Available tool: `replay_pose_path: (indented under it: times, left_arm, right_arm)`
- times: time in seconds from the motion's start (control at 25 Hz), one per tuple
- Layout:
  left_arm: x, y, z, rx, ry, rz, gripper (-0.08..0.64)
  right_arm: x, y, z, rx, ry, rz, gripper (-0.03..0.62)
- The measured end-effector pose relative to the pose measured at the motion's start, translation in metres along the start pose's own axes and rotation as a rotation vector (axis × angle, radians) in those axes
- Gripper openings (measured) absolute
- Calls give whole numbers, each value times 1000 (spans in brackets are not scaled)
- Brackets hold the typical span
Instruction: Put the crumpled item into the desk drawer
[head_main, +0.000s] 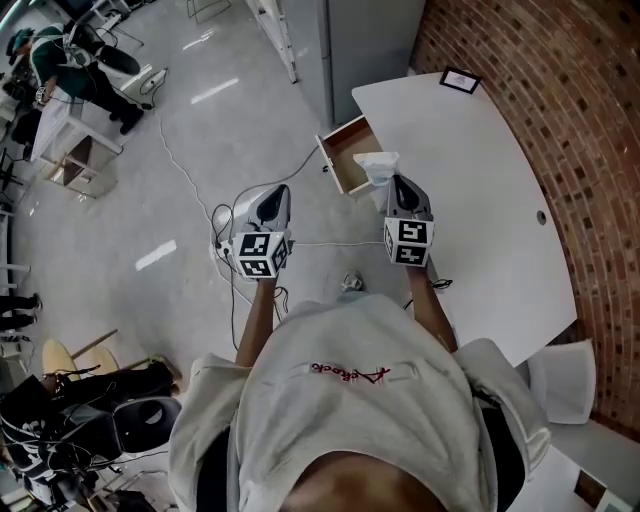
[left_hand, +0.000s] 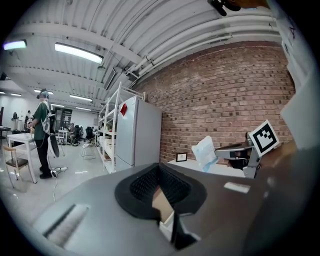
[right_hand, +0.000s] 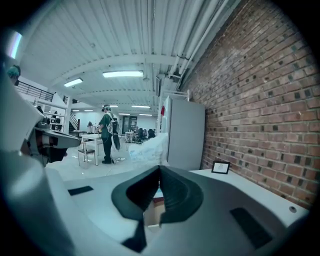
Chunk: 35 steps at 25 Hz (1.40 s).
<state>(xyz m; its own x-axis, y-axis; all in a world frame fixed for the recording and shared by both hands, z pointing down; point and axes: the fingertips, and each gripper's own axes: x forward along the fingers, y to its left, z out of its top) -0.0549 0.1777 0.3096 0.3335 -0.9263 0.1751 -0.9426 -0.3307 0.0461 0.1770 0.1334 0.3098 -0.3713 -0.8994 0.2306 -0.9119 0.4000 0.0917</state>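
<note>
White desk (head_main: 490, 200). Drawer (head_main: 338, 165), standing open at desk edge. Left gripper (head_main: 277, 196): jaws together, empty. Right gripper (head_main: 393, 183): jaws pinched on crumpled item (head_main: 378, 166), just above drawer. Probably light, soft, compressible; best gripped at a bunched fold.

The crumpled item (head_main: 377, 165) is a pale, white-blue wad of thin, creased sheet. It is pinched at the tip of the right gripper (head_main: 393, 182) and held up off any surface. From above it sits over the inner end of the desk drawer (head_main: 343, 158), close to the desk's (head_main: 480, 190) left edge. The drawer stands pulled out from that edge, open, with pale walls and a brown wooden inside.
</note>
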Motion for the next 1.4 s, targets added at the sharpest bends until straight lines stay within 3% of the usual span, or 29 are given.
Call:
replay_pose_path:
  times: [0.44, 0.88, 1.4]
  left_arm:
    - [71, 20, 10, -8, 21, 57, 9]
    - [98, 28, 0, -19, 59, 80, 9]
    - [148, 60, -9, -46, 83, 20, 9]
  right_arm:
    - [81, -30, 11, -17, 6, 79, 12]
    - [119, -38, 1, -12, 35, 120, 12]
    - [169, -39, -1, -12, 78, 80, 12]
